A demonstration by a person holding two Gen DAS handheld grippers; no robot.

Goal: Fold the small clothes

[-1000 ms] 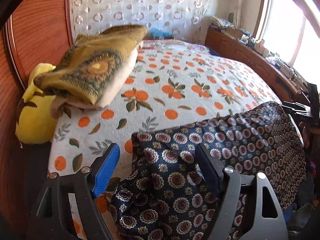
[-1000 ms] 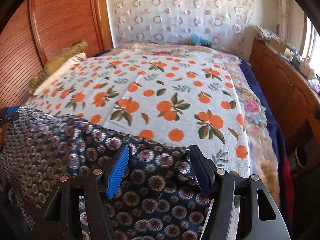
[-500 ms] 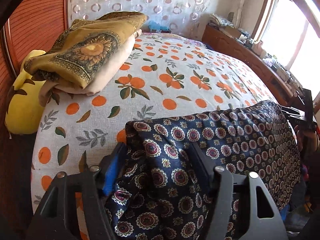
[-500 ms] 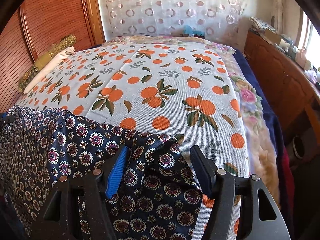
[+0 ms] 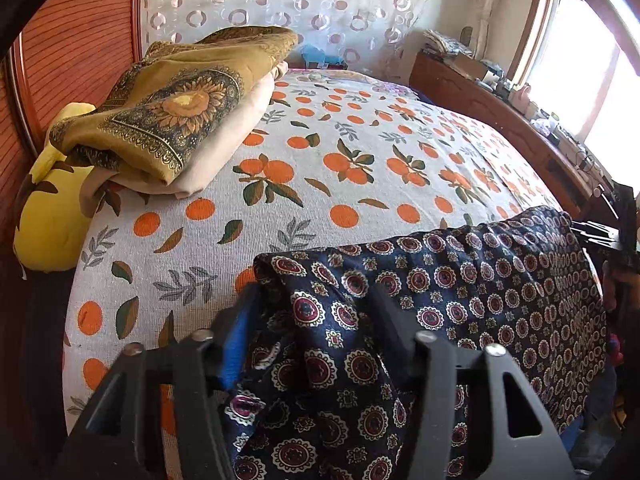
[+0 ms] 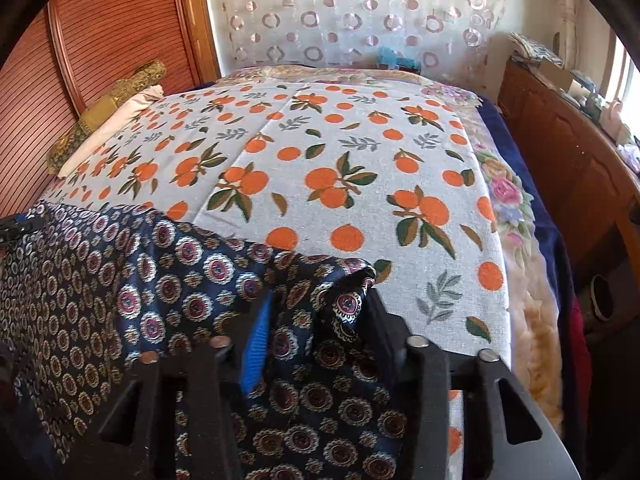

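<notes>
navy cloth (image 5: 460, 300) bunched between fingers (image 5: 236, 336)

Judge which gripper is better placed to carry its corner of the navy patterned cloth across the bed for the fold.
Roughly even, slightly right. Both jaws have just been closing on bunched corners. The right gripper has the cloth corner peaked between its jaws; the left gripper holds a looser bunch.

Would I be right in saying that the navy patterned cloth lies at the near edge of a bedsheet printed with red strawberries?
Not quite: the bedsheet is printed with oranges and green leaves, not strawberries, as the right wrist view shows. The navy patterned cloth does lie at its near edge.
</notes>
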